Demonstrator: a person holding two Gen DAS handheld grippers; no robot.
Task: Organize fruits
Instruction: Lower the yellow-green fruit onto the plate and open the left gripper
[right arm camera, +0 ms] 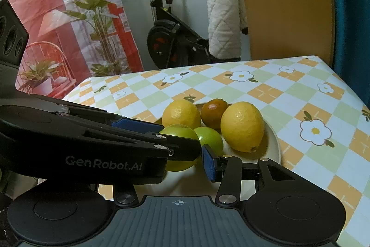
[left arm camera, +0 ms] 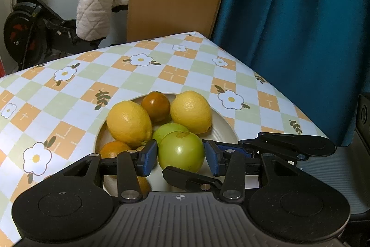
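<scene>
A big green fruit (left arm camera: pixel 181 151) sits at the near side of a pale plate (left arm camera: pixel 225 131), and it is the fruit this step looks to be about. In the left wrist view it sits right between the two blue pads of the left gripper (left arm camera: pixel 181 158). The fingers (left arm camera: pixel 148 158) stand just wider than the fruit, with a thin gap on each side, so they are around it but I do not think they are squeezing it yet. The right gripper (left arm camera: pixel 233 155) comes in from the right side of the same view, and its dark fingers cross just in front of and beside the green fruit. In the right wrist view, only one of its blue pads (right arm camera: pixel 209 163) shows, because the left gripper's arm covers the other one. So I cannot tell how wide the right fingers are or if they hold anything. Behind the big green fruit sits a smaller green fruit (left arm camera: pixel 167 131), touching it. Two yellow lemons (left arm camera: pixel 129 123) lie farther back, with a dark orange fruit (left arm camera: pixel 156 106) between them. Another orange (left arm camera: pixel 113 148) peeks out on the left by the left fingers. The plate rests on a counter (left arm camera: pixel 69 94) with a checked, flowery cloth. Next, I think the left fingers need to close softly on the green fruit and lift it straight up. The two grippers are very close, so they must not bump each other or roll the other fruit off the plate.
</scene>
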